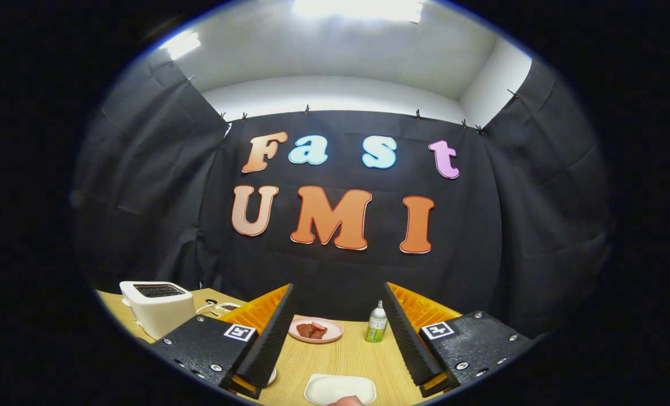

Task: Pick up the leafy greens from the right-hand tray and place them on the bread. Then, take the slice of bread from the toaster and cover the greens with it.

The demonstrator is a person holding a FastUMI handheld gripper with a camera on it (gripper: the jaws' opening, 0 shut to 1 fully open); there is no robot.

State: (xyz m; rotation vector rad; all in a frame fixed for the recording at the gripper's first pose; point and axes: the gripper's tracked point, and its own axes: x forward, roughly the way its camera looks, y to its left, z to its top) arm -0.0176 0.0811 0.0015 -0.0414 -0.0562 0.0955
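My gripper (338,286) is held above the wooden table (340,358), open, with a wide gap and nothing between its fingers. A white toaster (157,307) stands to the left, beyond the left finger; its top slots look dark and I cannot tell what is in them. Low between the fingers lies a white rectangular plate (315,389). A tan piece (347,401) shows at its near edge, too cut off to identify.
A pink plate (298,335) with reddish-brown pieces (312,330) sits ahead between the fingers. A green and white bottle (377,322) stands by the right finger. A small dish (225,308) with something dark lies behind the toaster. Black cloth walls close the booth.
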